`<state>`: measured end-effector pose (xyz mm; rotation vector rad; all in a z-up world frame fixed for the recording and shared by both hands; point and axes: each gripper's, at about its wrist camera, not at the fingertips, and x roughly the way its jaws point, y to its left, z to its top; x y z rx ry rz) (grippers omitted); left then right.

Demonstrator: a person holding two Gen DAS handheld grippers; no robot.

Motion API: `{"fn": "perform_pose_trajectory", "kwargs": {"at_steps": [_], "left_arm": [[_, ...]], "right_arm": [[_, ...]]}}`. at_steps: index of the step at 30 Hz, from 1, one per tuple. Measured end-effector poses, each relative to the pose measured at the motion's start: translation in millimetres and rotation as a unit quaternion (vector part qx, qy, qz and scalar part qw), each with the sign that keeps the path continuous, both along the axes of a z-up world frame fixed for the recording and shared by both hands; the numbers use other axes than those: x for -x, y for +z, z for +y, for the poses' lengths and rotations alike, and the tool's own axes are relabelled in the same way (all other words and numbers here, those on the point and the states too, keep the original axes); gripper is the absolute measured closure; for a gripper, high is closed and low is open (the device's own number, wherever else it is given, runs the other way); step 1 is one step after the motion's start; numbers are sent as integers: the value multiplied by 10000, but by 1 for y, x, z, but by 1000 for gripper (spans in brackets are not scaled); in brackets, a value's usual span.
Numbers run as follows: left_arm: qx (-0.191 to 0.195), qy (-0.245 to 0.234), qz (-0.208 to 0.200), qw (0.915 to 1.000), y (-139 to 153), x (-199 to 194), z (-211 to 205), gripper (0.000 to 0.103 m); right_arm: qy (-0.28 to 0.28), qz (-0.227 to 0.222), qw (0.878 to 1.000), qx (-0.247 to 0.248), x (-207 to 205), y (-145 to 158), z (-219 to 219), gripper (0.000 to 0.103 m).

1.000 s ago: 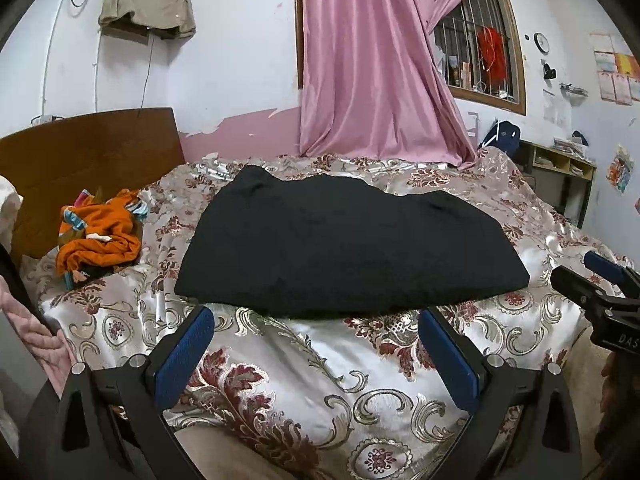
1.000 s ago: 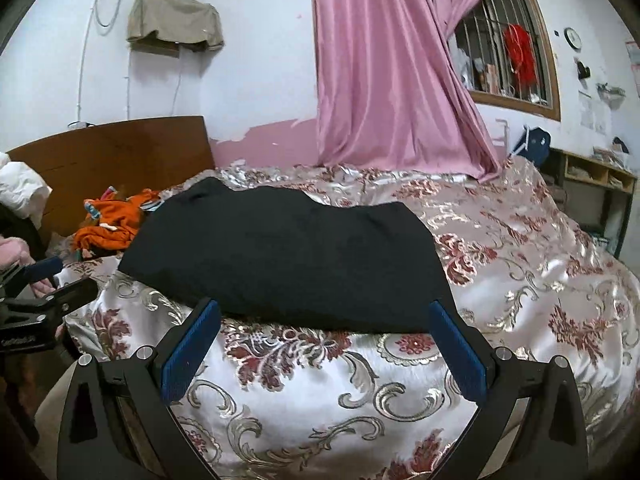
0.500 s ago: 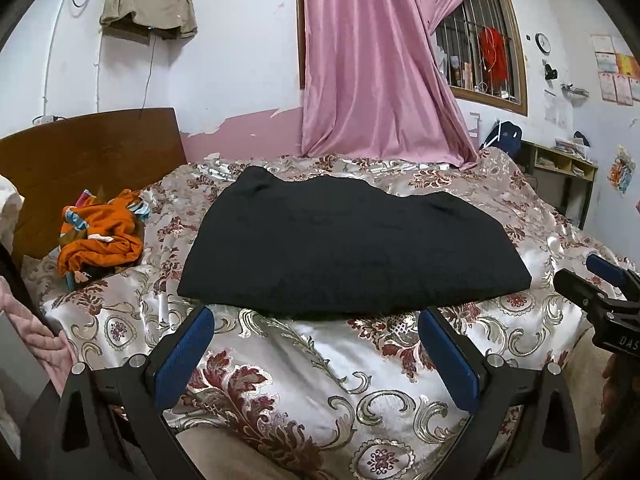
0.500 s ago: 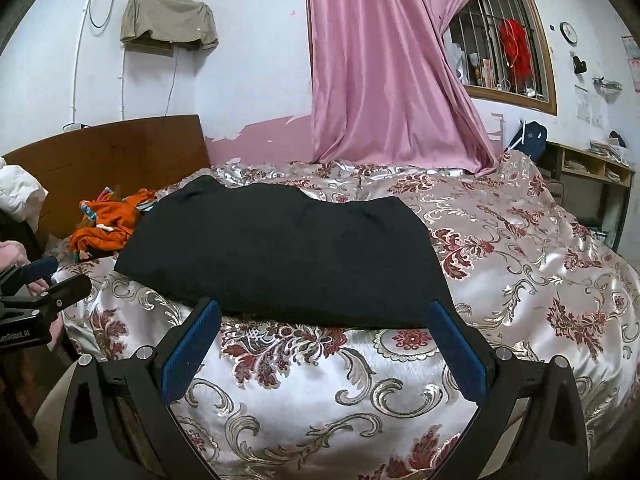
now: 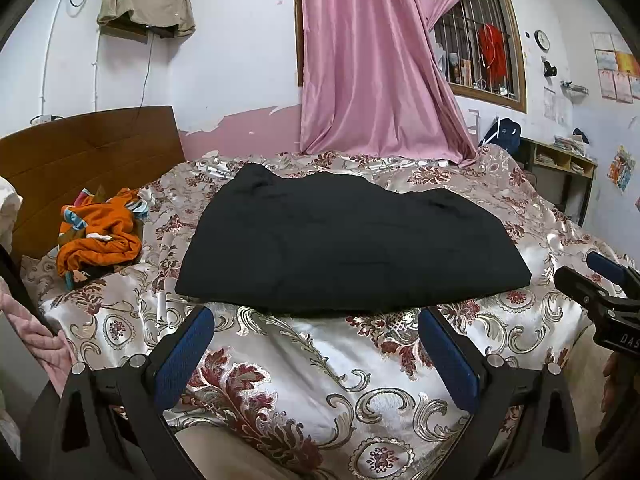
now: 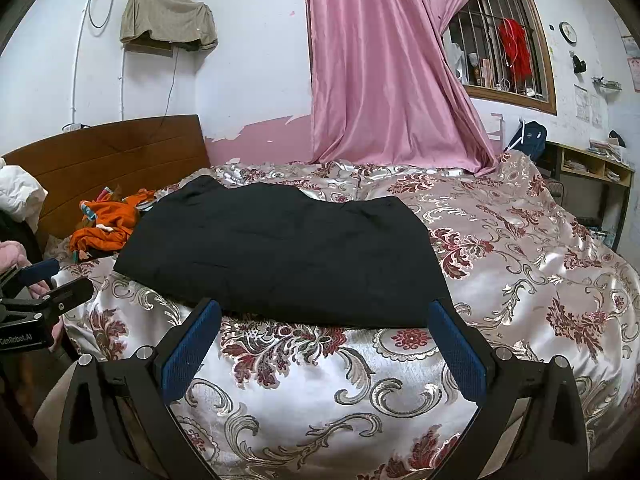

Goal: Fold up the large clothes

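A large black garment (image 5: 344, 240) lies folded and flat on the bed, also seen in the right wrist view (image 6: 288, 256). My left gripper (image 5: 316, 356) is open and empty, hovering above the bedspread just short of the garment's near edge. My right gripper (image 6: 324, 350) is open and empty, also just short of that near edge, toward its right half. The right gripper shows at the right edge of the left wrist view (image 5: 600, 284). The left gripper shows at the left edge of the right wrist view (image 6: 44, 284).
The bed has a shiny floral bedspread (image 5: 280, 380) and a wooden headboard (image 5: 88, 152) at the left. A crumpled orange garment (image 5: 100, 236) lies near the headboard. A pink curtain (image 5: 372, 60) hangs behind the bed. A shelf unit (image 5: 560, 164) stands at the right.
Both grippers have drifted very slightly; the view has barely shifted. The black garment has not moved and both grippers stay open.
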<state>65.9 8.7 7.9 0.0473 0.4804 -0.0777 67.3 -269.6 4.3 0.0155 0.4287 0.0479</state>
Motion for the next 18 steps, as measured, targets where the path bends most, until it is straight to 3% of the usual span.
{"fn": "perform_pose_trajectory", "kwargs": {"at_steps": [7, 18], "left_arm": [[127, 184, 588, 9980, -17, -12, -1, 0], [75, 99, 701, 9975, -22, -13, -3, 0]], "right_arm": [[4, 8, 10000, 15, 0, 0, 1, 2], [18, 0, 10000, 42, 0, 0, 1, 2]]}}
